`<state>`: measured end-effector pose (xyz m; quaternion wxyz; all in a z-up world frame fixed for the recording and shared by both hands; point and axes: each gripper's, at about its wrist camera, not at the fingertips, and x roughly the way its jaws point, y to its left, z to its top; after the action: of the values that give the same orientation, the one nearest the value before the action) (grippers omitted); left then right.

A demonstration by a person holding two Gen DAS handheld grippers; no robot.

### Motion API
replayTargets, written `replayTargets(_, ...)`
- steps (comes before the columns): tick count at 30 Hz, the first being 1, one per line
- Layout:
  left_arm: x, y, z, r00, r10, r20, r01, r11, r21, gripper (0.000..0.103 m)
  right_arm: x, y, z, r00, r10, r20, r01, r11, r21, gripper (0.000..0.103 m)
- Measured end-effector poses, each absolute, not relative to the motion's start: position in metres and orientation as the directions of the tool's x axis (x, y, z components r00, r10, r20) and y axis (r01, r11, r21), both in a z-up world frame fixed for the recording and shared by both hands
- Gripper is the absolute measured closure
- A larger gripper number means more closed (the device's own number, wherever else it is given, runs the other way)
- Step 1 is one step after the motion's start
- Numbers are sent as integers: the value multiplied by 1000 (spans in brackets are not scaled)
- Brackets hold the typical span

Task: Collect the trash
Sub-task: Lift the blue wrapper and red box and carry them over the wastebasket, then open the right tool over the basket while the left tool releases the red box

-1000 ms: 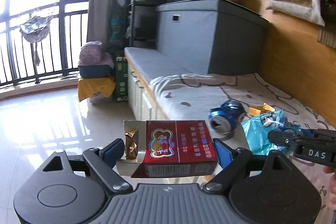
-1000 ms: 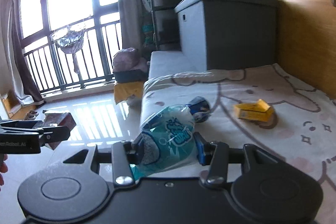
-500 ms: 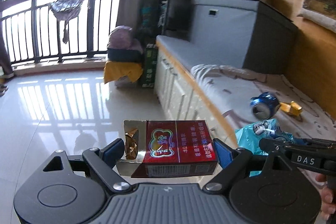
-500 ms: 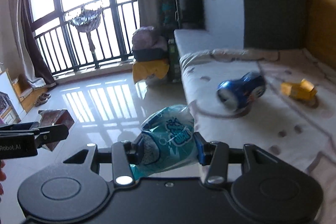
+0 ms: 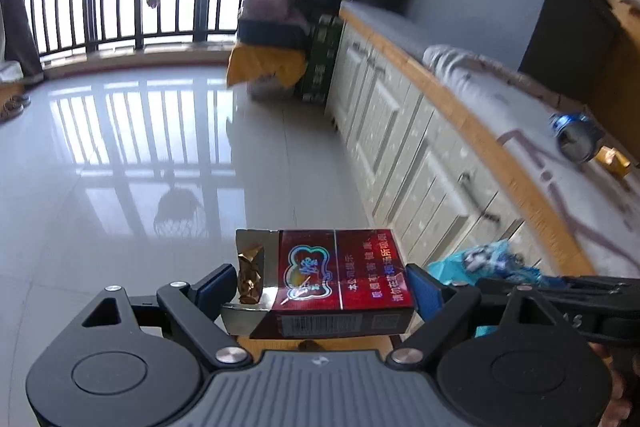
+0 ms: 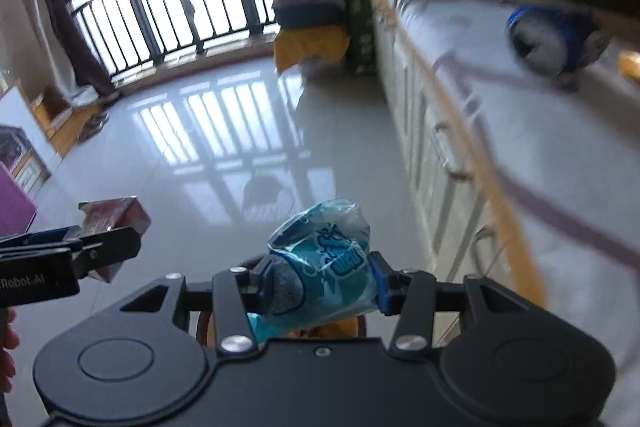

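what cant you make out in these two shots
- Bin: something round and brown under the wrapper in the right wrist view, hidden by the right tongs.
- Can: label motion-blurred, right wrist view.
- Yellow scrap: cut by the right edge.
- Pack: contents hidden, left wrist view.

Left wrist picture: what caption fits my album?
Left tongs carry a red cigarette pack over the shiny floor.

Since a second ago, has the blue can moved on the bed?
Cannot tell. The blue can sits by the yellow box as before; it shifts in view only because the cameras swung toward the floor.
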<state>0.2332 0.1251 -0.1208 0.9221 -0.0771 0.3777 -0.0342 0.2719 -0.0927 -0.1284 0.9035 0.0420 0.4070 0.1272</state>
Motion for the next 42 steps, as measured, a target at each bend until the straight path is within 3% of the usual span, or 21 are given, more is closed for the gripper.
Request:
replayTargets(10, 256, 133, -194, 593, -128, -795, -36, 982, -185, 14, 307, -81, -200, 461, 294, -837, -164, 955, 246, 55)
replayTargets(17, 262, 142, -235, 513, -123, -850, -51, 984, -173, 14, 314, -56, -247, 345, 283, -895, -226, 950, 213, 55)
replayTargets(34, 276, 144, -291, 395, -128, -910, -111, 976, -186, 14, 326, -37, -291, 245, 253, -936, -297, 939, 176, 51)
replayTargets(42, 283, 144, -299, 387, -119, -914, -113, 978, -175, 14, 330, -38, -294, 267, 244, -932, -289, 943, 164, 34)
